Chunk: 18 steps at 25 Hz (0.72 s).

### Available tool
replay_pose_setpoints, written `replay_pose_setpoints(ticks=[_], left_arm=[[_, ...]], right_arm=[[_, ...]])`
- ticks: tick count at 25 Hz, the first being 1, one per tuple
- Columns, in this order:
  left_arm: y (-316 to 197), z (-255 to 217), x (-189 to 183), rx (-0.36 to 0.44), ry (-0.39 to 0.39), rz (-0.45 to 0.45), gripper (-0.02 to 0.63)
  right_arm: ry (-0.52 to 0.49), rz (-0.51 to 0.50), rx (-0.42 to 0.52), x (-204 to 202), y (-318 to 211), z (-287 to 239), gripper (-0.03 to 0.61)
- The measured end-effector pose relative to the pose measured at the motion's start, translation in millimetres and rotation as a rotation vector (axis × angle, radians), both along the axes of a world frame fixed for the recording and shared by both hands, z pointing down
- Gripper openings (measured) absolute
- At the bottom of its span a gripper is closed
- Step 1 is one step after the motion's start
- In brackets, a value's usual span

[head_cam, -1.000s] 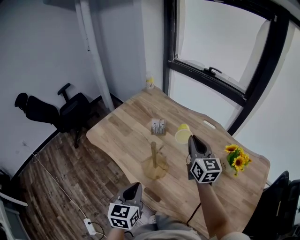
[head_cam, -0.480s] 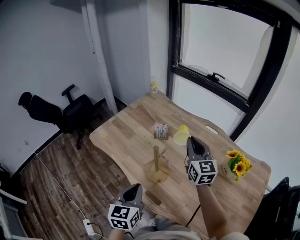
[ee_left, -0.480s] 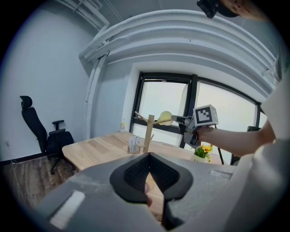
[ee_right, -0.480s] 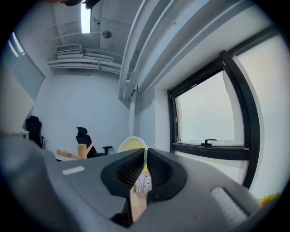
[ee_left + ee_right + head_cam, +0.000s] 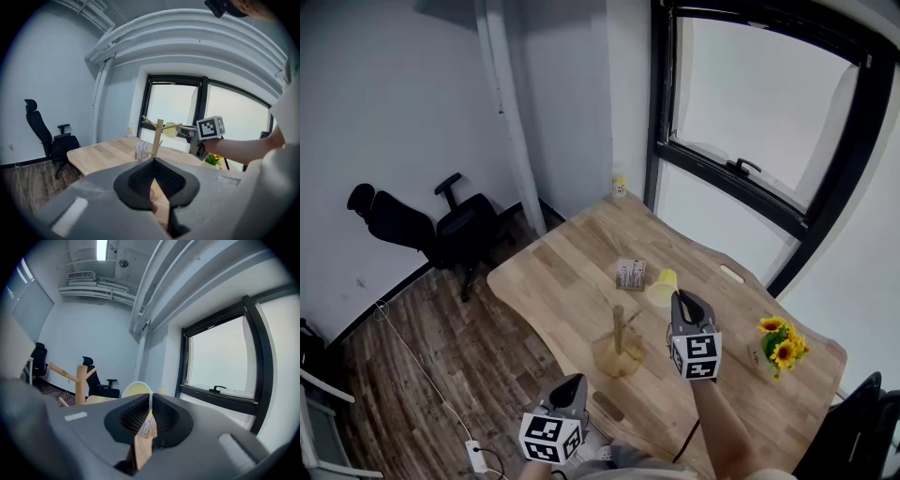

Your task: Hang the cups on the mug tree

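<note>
The wooden mug tree (image 5: 619, 330) stands near the middle of the table (image 5: 553, 281). In the left gripper view the mug tree (image 5: 158, 135) rises ahead with bare pegs. My right gripper (image 5: 678, 297) is shut on the rim of a yellow cup (image 5: 663, 289), held in the air just right of the tree's top. In the right gripper view the yellow cup (image 5: 136, 389) sits between the pads, with the mug tree (image 5: 80, 380) to its left. My left gripper (image 5: 574, 382) hangs low off the table's front edge, shut and holding nothing.
On the table are a small white holder (image 5: 630, 274) behind the tree, a pot of sunflowers (image 5: 778, 339) at the right, and a small yellow bottle (image 5: 621, 184) at the far corner. An office chair (image 5: 441, 230) stands on the floor at left.
The head view has pulled back and shows more of the room. The right gripper, still holding the yellow cup, sits a little closer to the tree's top. The left gripper stays low.
</note>
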<state>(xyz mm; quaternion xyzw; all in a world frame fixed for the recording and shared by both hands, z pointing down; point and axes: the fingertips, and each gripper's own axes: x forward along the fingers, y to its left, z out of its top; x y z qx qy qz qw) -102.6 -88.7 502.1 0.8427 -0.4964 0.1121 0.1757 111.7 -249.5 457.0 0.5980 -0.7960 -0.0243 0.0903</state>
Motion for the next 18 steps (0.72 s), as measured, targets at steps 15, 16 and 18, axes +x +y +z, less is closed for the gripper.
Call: replay_pose_setpoints(ticks=[15, 16, 18], left_arm=[[-7.9, 10.8, 0.3, -0.034, -0.008, -0.019, 0.005], [-8.0, 11.0, 0.1, -0.035, -0.008, -0.02, 0.005], [-8.2, 11.3, 0.3, -0.035, -0.008, -0.02, 0.005]], right_arm=[[0.095, -0.053, -0.043, -22.8, -10.8, 24.7, 0.02], [0.101, -0.055, -0.045, -24.2, -10.1, 26.1, 0.02], [0.118, -0.06, -0.051, -26.6, -8.7, 29.9, 0.021]])
